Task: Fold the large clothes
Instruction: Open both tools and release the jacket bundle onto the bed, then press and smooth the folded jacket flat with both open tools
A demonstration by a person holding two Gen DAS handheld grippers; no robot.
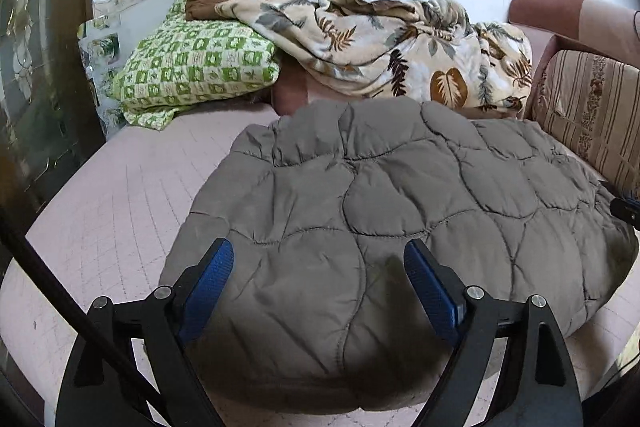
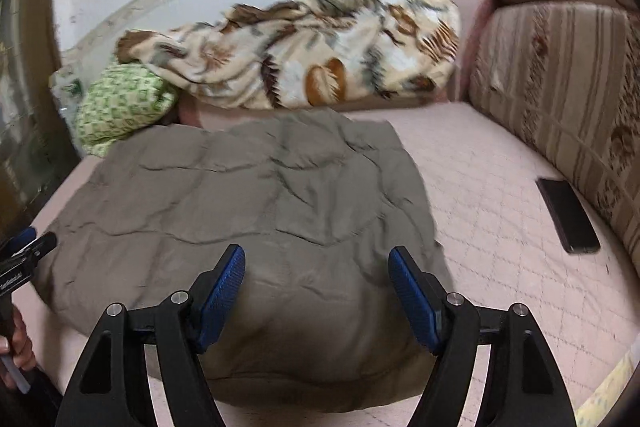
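Pink quilted bedding [image 1: 132, 187] carries the grey padded jacket [image 1: 400, 207], folded into a puffy bundle in front of the leaf-print blanket [image 1: 380, 51]. My right view alone shows a dark phone [image 2: 568, 215] right of the jacket, beside the striped cushion [image 2: 560, 75]; my left view shows the green pillow [image 1: 192, 67] sharply. My left gripper [image 1: 318, 259] and right gripper [image 2: 316, 263] both angle downward over the jacket's near edge, jaws spread wide, holding nothing.
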